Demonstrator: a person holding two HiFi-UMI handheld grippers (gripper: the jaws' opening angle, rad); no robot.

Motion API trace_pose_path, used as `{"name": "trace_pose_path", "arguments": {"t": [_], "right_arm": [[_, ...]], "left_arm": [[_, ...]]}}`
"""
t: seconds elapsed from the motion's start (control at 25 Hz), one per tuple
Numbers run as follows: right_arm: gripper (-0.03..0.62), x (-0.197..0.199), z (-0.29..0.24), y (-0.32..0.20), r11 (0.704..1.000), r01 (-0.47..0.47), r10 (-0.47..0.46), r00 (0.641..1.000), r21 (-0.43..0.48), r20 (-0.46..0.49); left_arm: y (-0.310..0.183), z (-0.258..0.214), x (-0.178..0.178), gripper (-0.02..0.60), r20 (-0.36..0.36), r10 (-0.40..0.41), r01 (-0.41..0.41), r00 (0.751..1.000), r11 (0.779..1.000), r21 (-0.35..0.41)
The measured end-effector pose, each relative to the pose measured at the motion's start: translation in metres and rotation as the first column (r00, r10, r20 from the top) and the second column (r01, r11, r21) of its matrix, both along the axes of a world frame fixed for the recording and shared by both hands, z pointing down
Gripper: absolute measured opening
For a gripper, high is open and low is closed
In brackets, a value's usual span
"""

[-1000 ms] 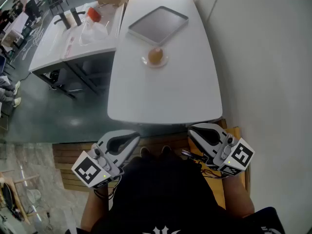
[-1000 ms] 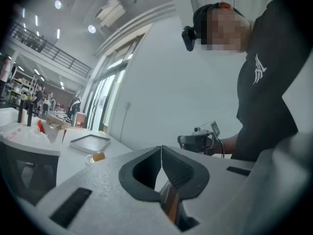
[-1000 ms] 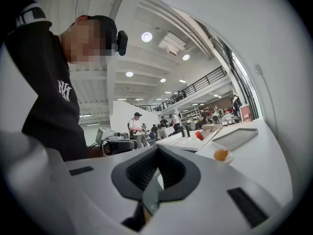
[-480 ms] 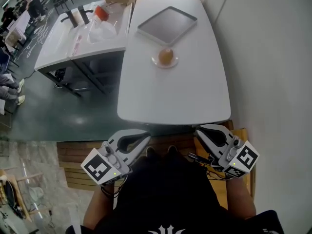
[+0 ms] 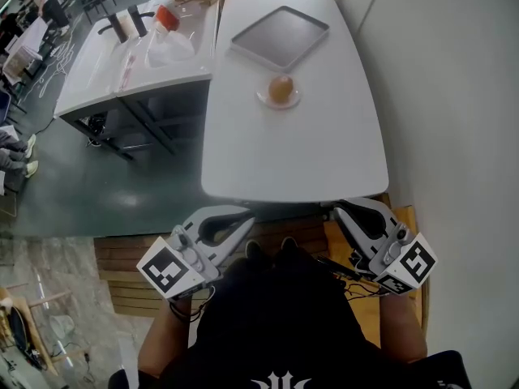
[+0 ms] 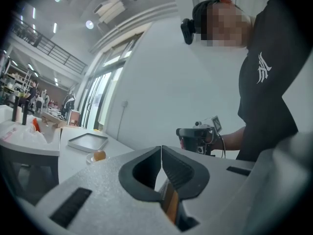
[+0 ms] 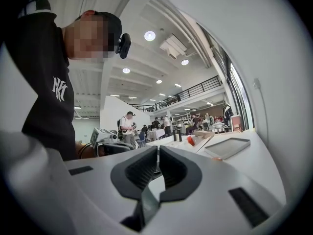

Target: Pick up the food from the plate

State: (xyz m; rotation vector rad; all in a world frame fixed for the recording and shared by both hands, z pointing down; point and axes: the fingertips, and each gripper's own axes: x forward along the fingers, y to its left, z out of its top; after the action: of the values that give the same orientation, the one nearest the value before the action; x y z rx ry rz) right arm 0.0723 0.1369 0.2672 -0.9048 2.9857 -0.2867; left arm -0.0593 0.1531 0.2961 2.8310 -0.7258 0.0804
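One tray (image 5: 280,36) beyond food (image 5: 280,87) on plate (image 5: 263,97), white table (image 5: 292,152), side table (image 5: 101,71) left

Smooth glossy white table (image 5: 292,152), matt grey metal tray (image 5: 280,36)
My left gripper (image 6: 161,150) and right gripper (image 7: 158,151) wear speckled grey plastic, with ribbed black pads (image 6: 176,169).

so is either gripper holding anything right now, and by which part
Nothing is held. The left gripper and the right gripper both have their jaws shut on nothing, and the food sits on its plate.
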Motion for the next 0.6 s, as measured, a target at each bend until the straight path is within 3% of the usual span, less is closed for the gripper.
{"name": "trace_pose_path", "arguments": {"t": [0.16, 0.28, 0.44, 0.6], "right_arm": [[0.005, -0.013, -0.007, -0.001, 0.999, -0.011, 0.013, 0.999, 0.043, -0.038], [0.005, -0.012, -0.011, -0.008, 0.994, -0.039, 0.052, 0.991, 0.105, -0.124], [0.005, -0.009, -0.034, -0.018, 0.99, -0.051, 0.064, 0.993, 0.129, -0.096], [0.005, -0.008, -0.034, -0.03, 0.989, -0.042, 0.062, 0.988, 0.141, -0.14]], "left_arm": [[-0.003, 0.002, -0.008, 0.006, 0.011, 0.023, -0.023, 1.0, 1.0, 0.006], [-0.004, -0.001, -0.012, 0.006, 0.011, 0.034, -0.035, 0.999, 0.999, 0.016], [-0.009, -0.005, -0.018, 0.006, 0.012, 0.037, -0.037, 0.999, 0.999, 0.016], [-0.021, -0.003, -0.015, 0.008, 0.012, 0.056, -0.057, 0.998, 0.998, 0.015]]}}
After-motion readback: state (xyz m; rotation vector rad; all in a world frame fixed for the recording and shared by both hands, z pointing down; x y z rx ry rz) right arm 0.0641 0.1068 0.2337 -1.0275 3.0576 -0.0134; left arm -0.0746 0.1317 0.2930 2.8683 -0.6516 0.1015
